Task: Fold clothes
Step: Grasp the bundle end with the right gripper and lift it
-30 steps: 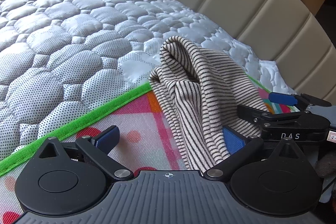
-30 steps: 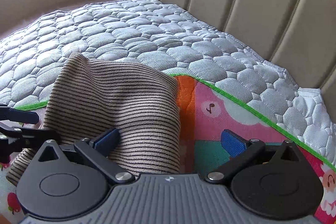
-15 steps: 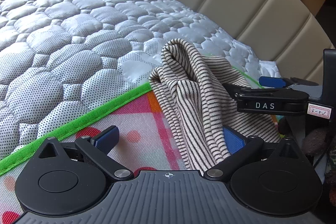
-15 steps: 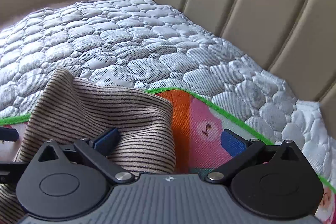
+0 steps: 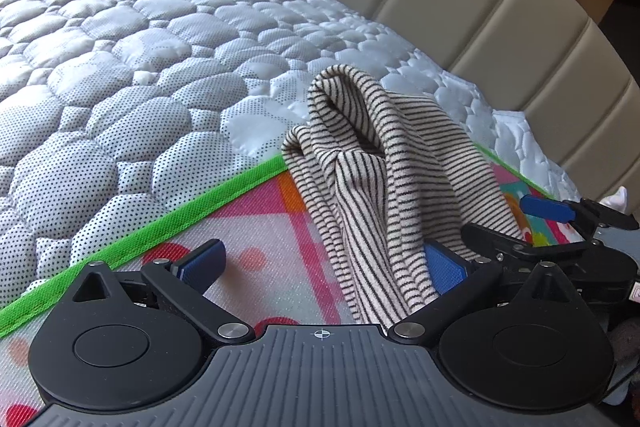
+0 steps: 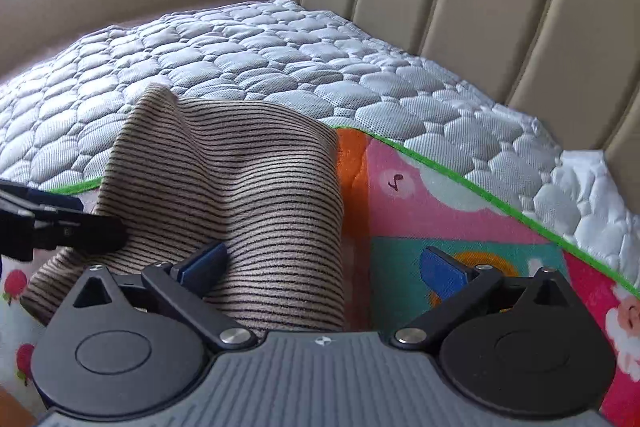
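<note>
Spreading across most of both views, the quilted mattress (image 5: 120, 75) carries a colourful play mat (image 6: 460, 211) with a green border, and on that mat, against its far edge, lies the striped garment (image 5: 380, 179), bunched into a tall ridge instead of lying flat. No basket, box or other container shows, so nothing is held in one. Both tools stand wide open and hold nothing: the left gripper (image 5: 320, 267) has its right pad against the cloth's near fold, while the right gripper (image 6: 324, 263) has its left pad resting on the cloth. I judge the main risk to be a pinch that catches only the top layer, so the ridge drags or twists rather than folding; the two grippers, close together, could also knock.
</note>
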{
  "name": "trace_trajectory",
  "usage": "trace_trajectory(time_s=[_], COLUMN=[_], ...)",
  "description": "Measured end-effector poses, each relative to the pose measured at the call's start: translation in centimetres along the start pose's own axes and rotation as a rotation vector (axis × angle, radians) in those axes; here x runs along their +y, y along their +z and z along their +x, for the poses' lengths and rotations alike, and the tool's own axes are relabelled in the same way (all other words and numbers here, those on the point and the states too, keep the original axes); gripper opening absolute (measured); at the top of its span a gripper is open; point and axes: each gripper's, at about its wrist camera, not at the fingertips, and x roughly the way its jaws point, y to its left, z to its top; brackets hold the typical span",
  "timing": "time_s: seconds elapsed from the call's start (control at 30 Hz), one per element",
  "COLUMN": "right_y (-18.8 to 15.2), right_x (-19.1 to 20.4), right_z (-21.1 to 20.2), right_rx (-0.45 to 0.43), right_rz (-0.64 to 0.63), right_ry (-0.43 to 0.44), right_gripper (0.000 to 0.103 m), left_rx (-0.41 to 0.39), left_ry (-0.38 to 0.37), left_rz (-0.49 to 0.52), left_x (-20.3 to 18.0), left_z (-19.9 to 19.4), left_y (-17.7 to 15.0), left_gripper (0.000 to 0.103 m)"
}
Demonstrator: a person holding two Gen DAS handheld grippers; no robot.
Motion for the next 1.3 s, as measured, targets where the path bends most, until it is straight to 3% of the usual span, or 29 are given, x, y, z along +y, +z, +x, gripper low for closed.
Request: trace_trajectory(time_s=[0.17,0.27,0.37,0.43,0.47,0.53,0.6,0.63,0.73,0.83,0.93,1.0,1.07,1.1,1.17,1.3], right_y=[-0.6,-2.7,-4.6,-4.9,-4.8,-4.0,-3.5,-3.4,-4.6,-6.3,-6.6,-6.7,-6.9,-7.1,-7.1,-6.9], right_x=[-1.9,-3.0,-3.4,-3.4,-3.3,-2.6,-2.7,-2.8,-2.5,-3.0,-4.0,-4.3,-4.8,-5.1,-5.4,-6.4], right_z=[-0.6,-1.1,-1.1,-1.0,-1.0,-1.8,-3.2,-3.7,-3.6,-2.4,-2.2,-2.4,-2.4,-2.4,-2.3,-2.7], right_rx=[0.027,0.074,0.095,0.089,0.088,0.073,0.042,0.033,0.049,0.055,0.039,0.007,-0.022,-0.028,-0.035,-0.053], right_rz=[0.156,0.255,0.319,0.361,0.378,0.372,0.371,0.37,0.31,0.293,0.299,0.27,0.26,0.262,0.264,0.278], right_ry=[0.154,0.281,0.318,0.342,0.358,0.357,0.412,0.438,0.399,0.377,0.409,0.405,0.404,0.406,0.402,0.366], right_gripper=[0.102,0.102,0.101,0.095,0.086,0.079,0.065,0.064,0.063,0.066,0.069,0.073,0.075,0.078,0.08,0.083], left_rx=[0.002,0.002,0.002,-0.002,-0.008,-0.021,-0.044,-0.06,-0.076,-0.018,0.02,0.059,0.064,0.064,0.026,-0.102], left_ry=[-0.005,-0.006,-0.006,-0.028,-0.064,-0.14,-0.224,-0.252,-0.275,-0.182,-0.145,-0.255,-0.227,-0.211,-0.17,-0.296], left_rz=[-0.014,-0.014,-0.011,-0.041,-0.082,-0.167,-0.245,-0.257,-0.238,-0.153,-0.103,-0.188,-0.198,-0.199,-0.168,-0.193], left_x=[0.2,0.3,0.1,0.4,0.9,1.8,2.6,2.5,1.5,-0.2,-1.2,-1.1,-1.8,-2.2,-3.5,-4.2], left_z=[-0.1,-0.1,-0.1,-0.2,-0.3,-0.6,-1.1,-1.5,-2.0,-0.7,0.3,0.4,0.7,0.8,-0.1,-3.1], left_y=[0.0,0.1,0.1,0.1,0.2,0.4,0.6,0.7,0.8,0.0,-1.0,-1.2,-1.7,-1.8,-1.8,-1.0], left_gripper=[0.103,0.103,0.103,0.103,0.103,0.103,0.099,0.096,0.096,0.088,0.089,0.093,0.094,0.088,0.084,0.088])
